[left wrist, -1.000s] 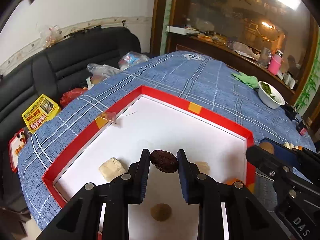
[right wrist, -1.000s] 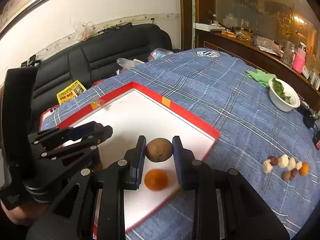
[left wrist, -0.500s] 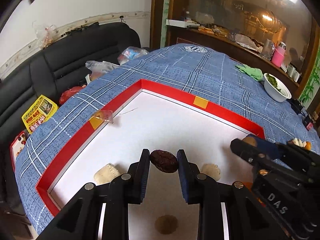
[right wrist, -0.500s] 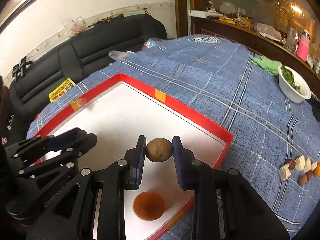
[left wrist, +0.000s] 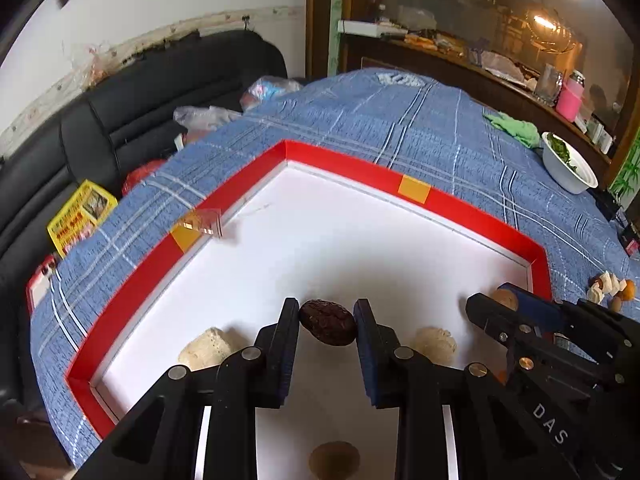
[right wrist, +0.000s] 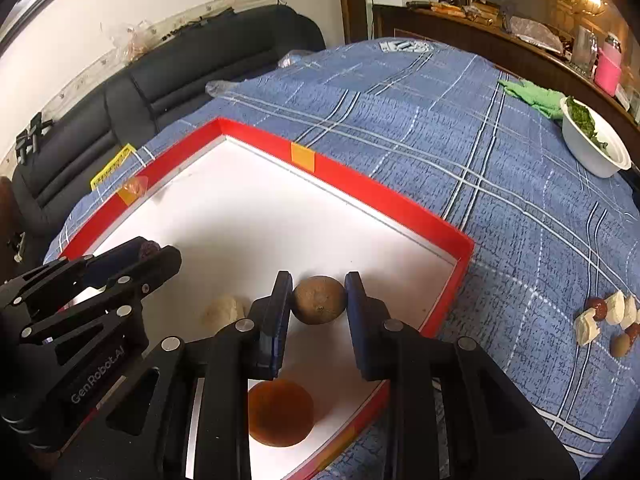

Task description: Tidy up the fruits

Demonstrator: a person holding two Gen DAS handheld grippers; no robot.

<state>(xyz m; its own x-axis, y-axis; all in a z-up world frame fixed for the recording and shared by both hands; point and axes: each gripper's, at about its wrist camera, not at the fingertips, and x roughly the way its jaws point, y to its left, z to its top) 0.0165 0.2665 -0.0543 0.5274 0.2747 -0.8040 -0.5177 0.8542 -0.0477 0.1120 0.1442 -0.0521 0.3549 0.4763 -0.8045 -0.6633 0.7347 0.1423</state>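
Home living room — black sofa [left wrist: 132, 120], cluttered wooden sideboard [left wrist: 480, 64], tablecloth-covered table [left wrist: 400, 128].

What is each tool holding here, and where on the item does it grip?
The left tool pinches a dark wrinkled fruit by its two ends. The right tool clamps a round brown fruit across its sides.

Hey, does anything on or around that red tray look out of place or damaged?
One thing: a loose piece of clear tape curls up off the red tray's rim beside an orange patch, half unstuck. Otherwise nothing looks spilled or broken; a small cluster of fruit pieces sits on the blue cloth outside the tray.
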